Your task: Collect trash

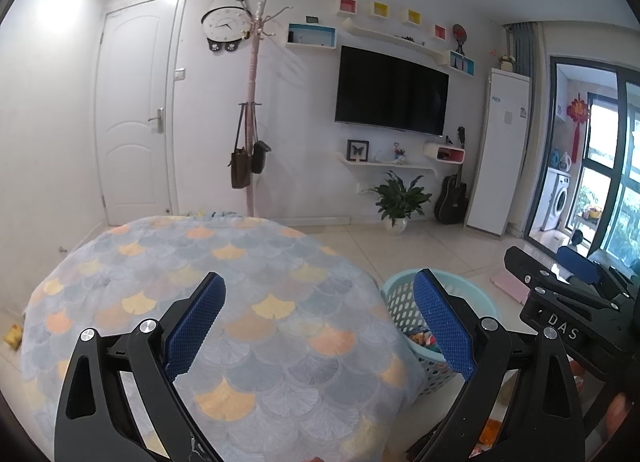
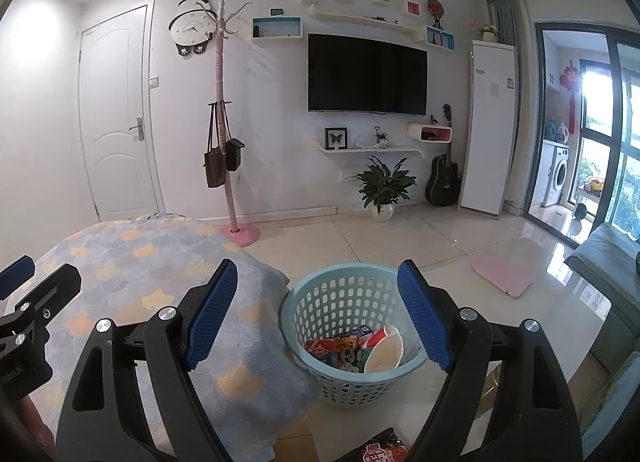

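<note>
Just in front of the right gripper (image 2: pixel 318 302), a bit below it, stands the blue basket (image 2: pixel 320 294). It already holds a paper cup (image 2: pixel 384 354) and snack wrappers (image 2: pixel 340 350). Both grippers are wide and hold nothing. Close under the right gripper lies a red snack bag (image 2: pixel 380 450), not picked up yet. Far to the left of the left gripper (image 1: pixel 318 306), a small yellow wrapper (image 1: pixel 13 336) lies on the floor.

Black hand-held gripper (image 2: pixel 316 318) frames, blue ribbed pads (image 2: pixel 212 314), silver screws.

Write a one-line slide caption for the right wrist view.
Open right gripper hovers empty above a light-blue basket holding a paper cup and snack wrappers.
</note>
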{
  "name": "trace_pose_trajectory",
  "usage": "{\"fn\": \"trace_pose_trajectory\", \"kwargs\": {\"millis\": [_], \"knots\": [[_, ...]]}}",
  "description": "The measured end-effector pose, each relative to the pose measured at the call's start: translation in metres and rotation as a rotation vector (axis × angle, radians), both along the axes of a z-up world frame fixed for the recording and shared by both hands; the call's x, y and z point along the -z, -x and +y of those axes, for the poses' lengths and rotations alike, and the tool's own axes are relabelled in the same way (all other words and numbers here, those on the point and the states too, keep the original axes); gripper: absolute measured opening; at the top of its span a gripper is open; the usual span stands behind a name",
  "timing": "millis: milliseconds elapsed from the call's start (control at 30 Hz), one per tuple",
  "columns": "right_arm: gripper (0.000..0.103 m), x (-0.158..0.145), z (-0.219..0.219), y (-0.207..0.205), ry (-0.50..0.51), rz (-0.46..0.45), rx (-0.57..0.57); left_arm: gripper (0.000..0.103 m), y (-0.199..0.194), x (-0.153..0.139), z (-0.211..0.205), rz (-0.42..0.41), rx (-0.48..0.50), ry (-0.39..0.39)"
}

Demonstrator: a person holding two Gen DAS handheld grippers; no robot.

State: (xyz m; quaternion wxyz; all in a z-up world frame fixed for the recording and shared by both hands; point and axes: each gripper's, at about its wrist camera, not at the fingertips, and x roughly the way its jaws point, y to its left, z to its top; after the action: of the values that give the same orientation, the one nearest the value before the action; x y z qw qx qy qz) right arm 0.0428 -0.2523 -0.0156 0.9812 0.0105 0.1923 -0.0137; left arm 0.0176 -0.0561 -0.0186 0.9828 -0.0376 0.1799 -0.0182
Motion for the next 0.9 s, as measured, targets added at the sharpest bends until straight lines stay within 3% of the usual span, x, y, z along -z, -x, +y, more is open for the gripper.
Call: {"fn": "trace_pose_trajectory", "kwargs": {"millis": [900], "knots": [[0.078, 0.0068, -0.0045, -0.0019, -0.024, 0.015, 0.010, 0.092, 0.0013, 0.0011, 0.0040, 0.007, 0.005, -0.007]]}}
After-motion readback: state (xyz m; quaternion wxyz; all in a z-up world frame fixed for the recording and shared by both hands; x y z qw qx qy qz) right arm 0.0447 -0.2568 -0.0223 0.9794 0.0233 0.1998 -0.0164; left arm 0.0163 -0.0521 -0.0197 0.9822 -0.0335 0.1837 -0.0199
